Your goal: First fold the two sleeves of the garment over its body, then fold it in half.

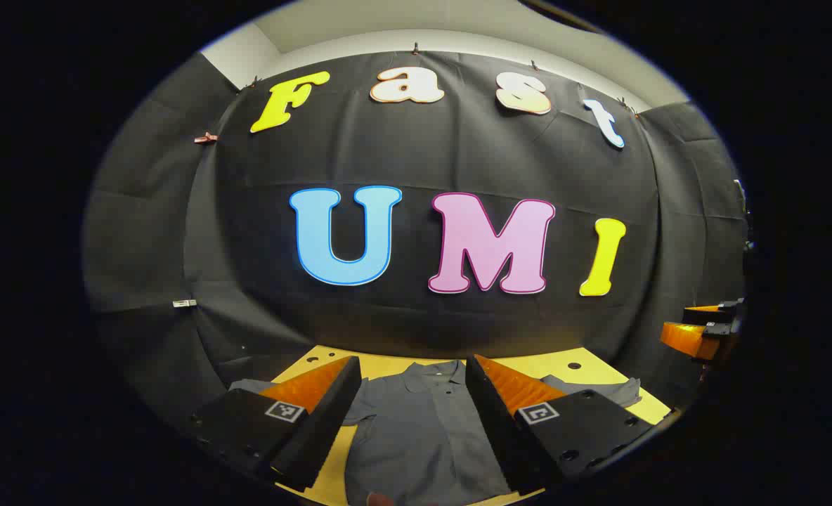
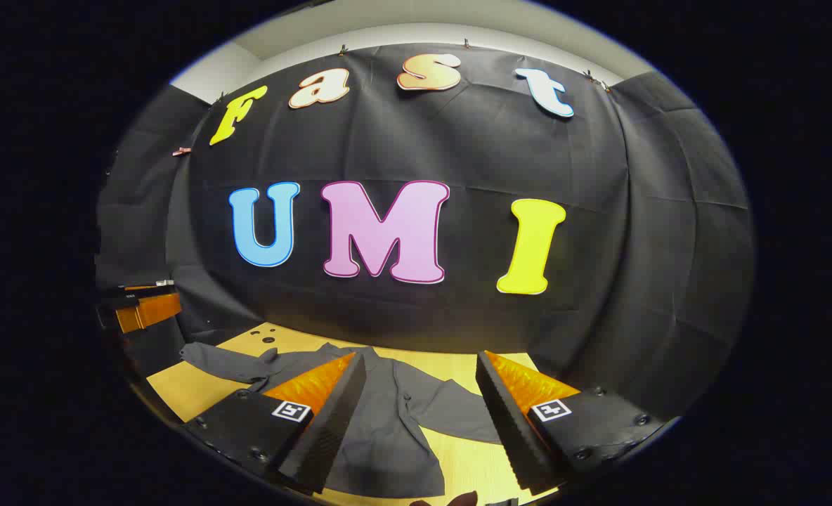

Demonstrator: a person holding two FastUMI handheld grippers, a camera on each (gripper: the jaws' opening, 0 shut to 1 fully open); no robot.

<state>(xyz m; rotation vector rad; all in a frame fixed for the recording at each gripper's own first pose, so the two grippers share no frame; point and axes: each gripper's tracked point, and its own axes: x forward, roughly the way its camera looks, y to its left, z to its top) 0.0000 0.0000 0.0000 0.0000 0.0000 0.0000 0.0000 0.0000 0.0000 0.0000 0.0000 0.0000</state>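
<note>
A grey short-sleeved shirt (image 1: 416,429) lies flat on the yellow table (image 1: 388,367), collar toward the booth wall, both sleeves spread out to the sides. My left gripper (image 1: 412,365) hovers open above the shirt's chest, nothing between its fingers. In the right gripper view the same shirt (image 2: 388,414) lies with one sleeve (image 2: 223,362) stretched to the left and the other toward the right. My right gripper (image 2: 421,362) is open above that right side of the shirt. The right gripper (image 1: 700,330) also shows at the far right of the left gripper view, and the left gripper (image 2: 142,309) at the left edge of the right one.
The black cloth wall (image 1: 416,309) rises right behind the table's far edge. The tabletop (image 2: 177,386) has small holes (image 2: 268,339) near its back. A bare strip of table shows between shirt and wall.
</note>
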